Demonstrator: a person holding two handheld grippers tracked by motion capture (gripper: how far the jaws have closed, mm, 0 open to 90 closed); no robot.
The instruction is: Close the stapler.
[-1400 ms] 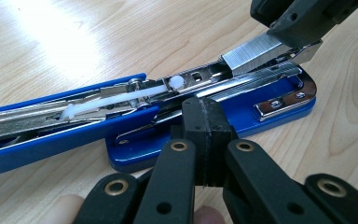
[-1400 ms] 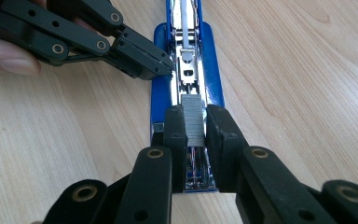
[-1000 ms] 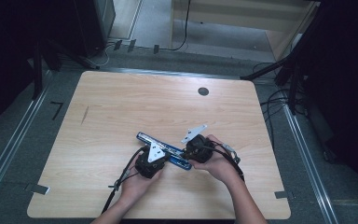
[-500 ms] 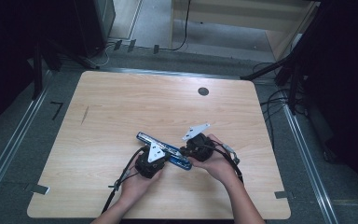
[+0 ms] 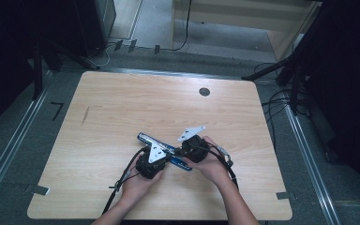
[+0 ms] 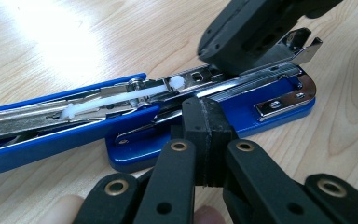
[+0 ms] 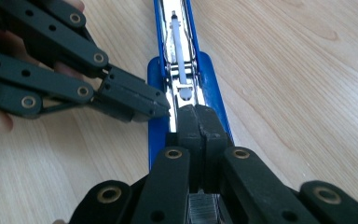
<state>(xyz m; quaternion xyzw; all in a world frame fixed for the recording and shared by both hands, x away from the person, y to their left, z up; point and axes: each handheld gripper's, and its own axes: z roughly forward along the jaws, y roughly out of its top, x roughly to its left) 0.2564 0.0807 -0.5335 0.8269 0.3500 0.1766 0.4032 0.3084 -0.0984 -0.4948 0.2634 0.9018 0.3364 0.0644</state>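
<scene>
Blue stapler lies opened flat on the wood counter, near its 6 o'clock edge, cover swung out toward 10 o'clock. High view: both hands meet over it, detail too small. Left gripper view resolves more: its jaws are clenched with nothing between them, tips against the stapler's blue base just under the chrome magazine, white pusher rod exposed. Right gripper view looks straight down the magazine: its jaws have just been closing and now sit pressed together, nothing visible between them, tips on the chrome channel. Versus the earlier high frames: stapler and both hands in practically the same spot.
</scene>
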